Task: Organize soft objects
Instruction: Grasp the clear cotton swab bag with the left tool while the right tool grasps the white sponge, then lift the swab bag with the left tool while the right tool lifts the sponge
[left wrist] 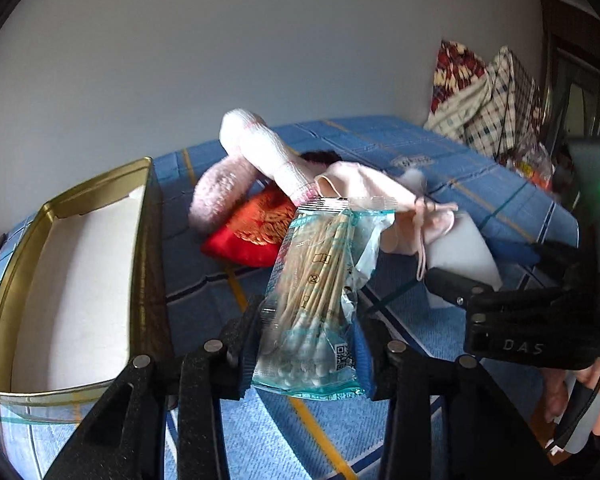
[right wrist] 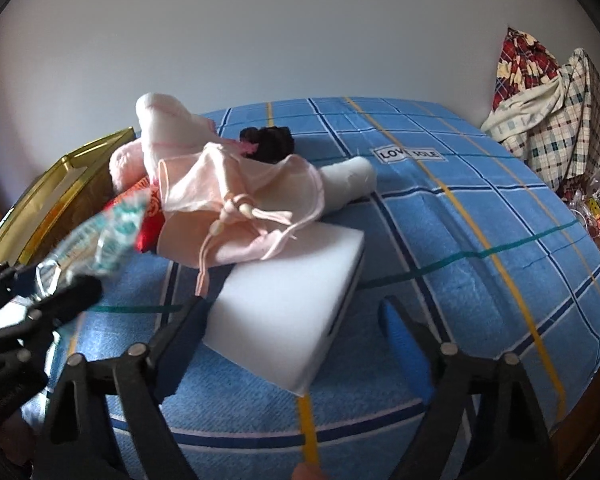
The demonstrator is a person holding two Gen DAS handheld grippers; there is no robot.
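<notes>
In the left wrist view my left gripper (left wrist: 310, 320) is shut on a clear packet of cotton swabs (left wrist: 320, 264), held upright above the blue checked bedsheet (left wrist: 440, 148). An open gold tin (left wrist: 100, 188) with a white floor stands just left of it. In the right wrist view my right gripper (right wrist: 292, 306) is open and straddles a white sponge block (right wrist: 300, 272); the left finger is at the block's edge and the blue right pad (right wrist: 404, 352) stands clear of it. A pink drawstring bag (right wrist: 240, 192) lies partly on the block.
Behind the sponge lie a pink-white rolled towel (right wrist: 160, 120), a fluffy pink item (left wrist: 220, 192), a red embroidered pouch (left wrist: 256, 232), a dark scrunchie (right wrist: 270, 142) and a white roll (right wrist: 350, 182). Plaid cloths (right wrist: 556, 120) and a plastic bag (right wrist: 598, 200) sit at the bed's right edge.
</notes>
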